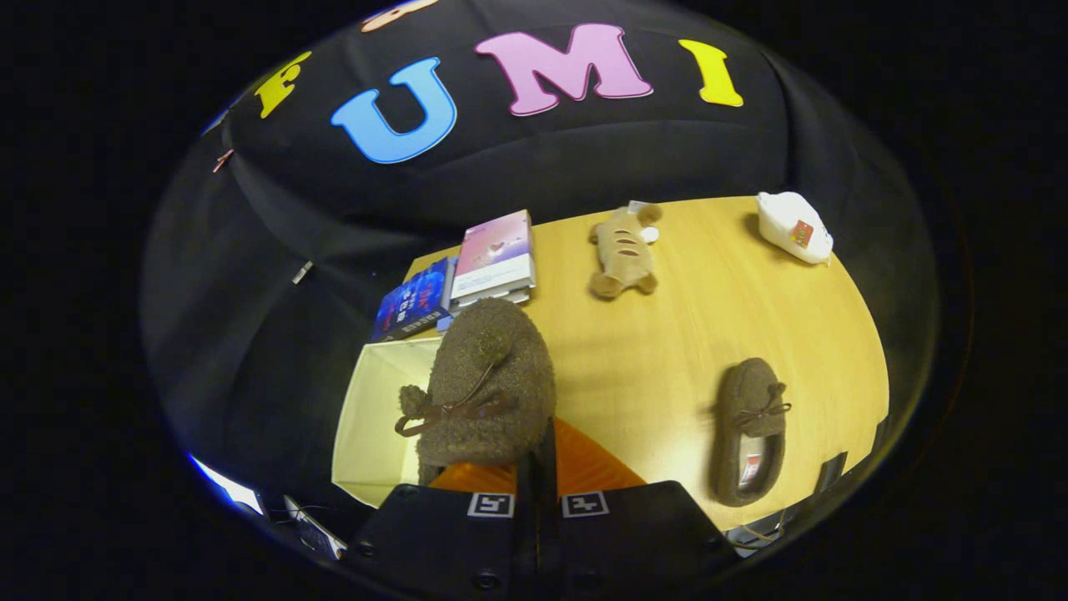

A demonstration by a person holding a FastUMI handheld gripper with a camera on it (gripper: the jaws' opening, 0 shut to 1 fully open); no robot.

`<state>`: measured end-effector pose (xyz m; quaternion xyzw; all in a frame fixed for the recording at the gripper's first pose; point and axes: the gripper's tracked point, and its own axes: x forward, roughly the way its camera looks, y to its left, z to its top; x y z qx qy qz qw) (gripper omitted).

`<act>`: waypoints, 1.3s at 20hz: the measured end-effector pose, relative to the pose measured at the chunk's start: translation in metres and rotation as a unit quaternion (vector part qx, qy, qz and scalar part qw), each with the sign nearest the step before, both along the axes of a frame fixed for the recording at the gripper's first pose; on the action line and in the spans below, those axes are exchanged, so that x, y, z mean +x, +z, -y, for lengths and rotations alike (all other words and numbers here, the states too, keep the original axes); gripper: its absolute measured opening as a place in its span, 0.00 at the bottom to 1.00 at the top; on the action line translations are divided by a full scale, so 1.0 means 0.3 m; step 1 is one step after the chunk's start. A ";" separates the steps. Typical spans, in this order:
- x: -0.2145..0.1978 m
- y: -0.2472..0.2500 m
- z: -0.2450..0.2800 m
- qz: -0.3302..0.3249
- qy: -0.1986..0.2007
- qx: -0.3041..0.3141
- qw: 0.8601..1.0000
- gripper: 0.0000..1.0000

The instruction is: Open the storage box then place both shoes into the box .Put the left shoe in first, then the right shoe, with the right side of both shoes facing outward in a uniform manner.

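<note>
A brown fuzzy shoe with a bow hangs toe-up from my gripper, which is shut on its heel edge. The shoe hovers over the open cream storage box, partly above its right wall. The second brown shoe lies flat on the wooden table to the right of my fingers, toe pointing away. An orange surface shows just behind the held shoe, beside the box.
Two books lie beyond the box at the table's far left corner. A tan plush toy sits at the far middle and a white pouch at the far right. Black cloth hangs behind the table.
</note>
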<state>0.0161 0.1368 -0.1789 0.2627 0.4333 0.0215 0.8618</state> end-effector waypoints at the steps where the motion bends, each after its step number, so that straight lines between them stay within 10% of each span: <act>1: 0.016 0.019 -0.053 0.000 0.006 0.006 1.000 0.06; 26: 0.175 -0.344 -0.753 -0.172 0.036 -0.002 0.984 0.08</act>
